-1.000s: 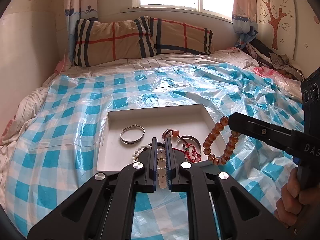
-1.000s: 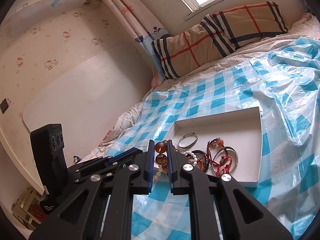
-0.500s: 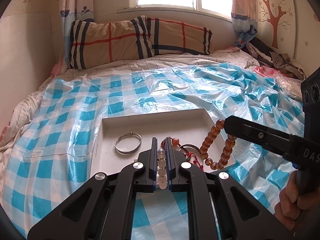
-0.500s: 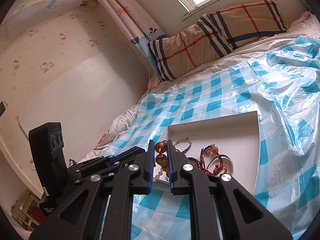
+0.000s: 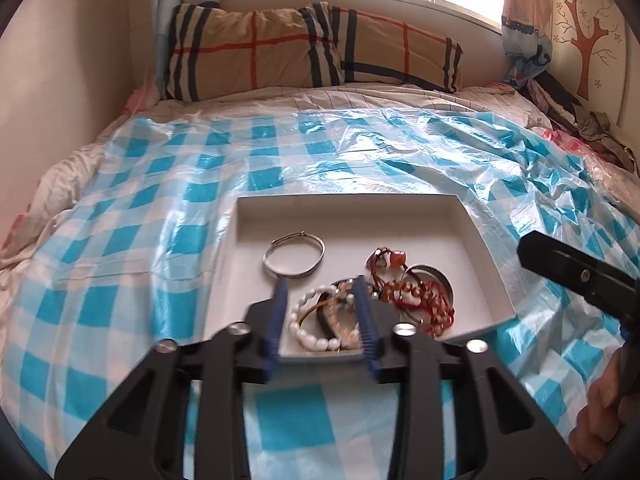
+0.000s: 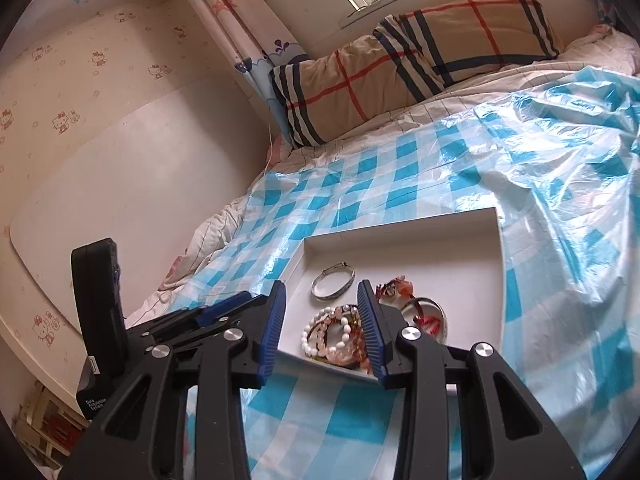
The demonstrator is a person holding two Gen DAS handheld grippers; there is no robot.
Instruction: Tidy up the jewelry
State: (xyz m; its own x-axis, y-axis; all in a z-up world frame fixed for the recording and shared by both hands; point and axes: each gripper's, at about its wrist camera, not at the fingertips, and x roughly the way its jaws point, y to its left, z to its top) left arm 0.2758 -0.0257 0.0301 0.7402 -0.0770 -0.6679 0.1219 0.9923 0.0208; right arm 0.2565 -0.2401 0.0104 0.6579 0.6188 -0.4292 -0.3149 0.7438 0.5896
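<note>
Jewelry, all in the white tray (image 5: 476, 248) on the bed:
- White bead bracelet (image 5: 310, 330), pale round beads, at the tray's near edge, lying loose on the tray floor between my left gripper (image 5: 322, 318) pads.
- Pinkish bead bracelet (image 6: 340, 334), just beside the white one, overlapping it.
- Silver bangle (image 5: 294, 256), thin and oval, alone toward the tray's middle.
- Red cord tangle (image 5: 412, 294) with amber beads, right of the white bracelet, lying over a metal ring (image 5: 434, 276).

Tray: shallow, square-cornered, resting on the blue-checked plastic sheet (image 5: 132, 248).

Jaws: my left jaws are opening, nothing pinched. My right gripper (image 6: 322, 320) jaws are opening too, with the bracelets seen in the gap, untouched.

Unclear: the heap's near part is hidden behind my fingers; individual strands cannot be separated.
</note>
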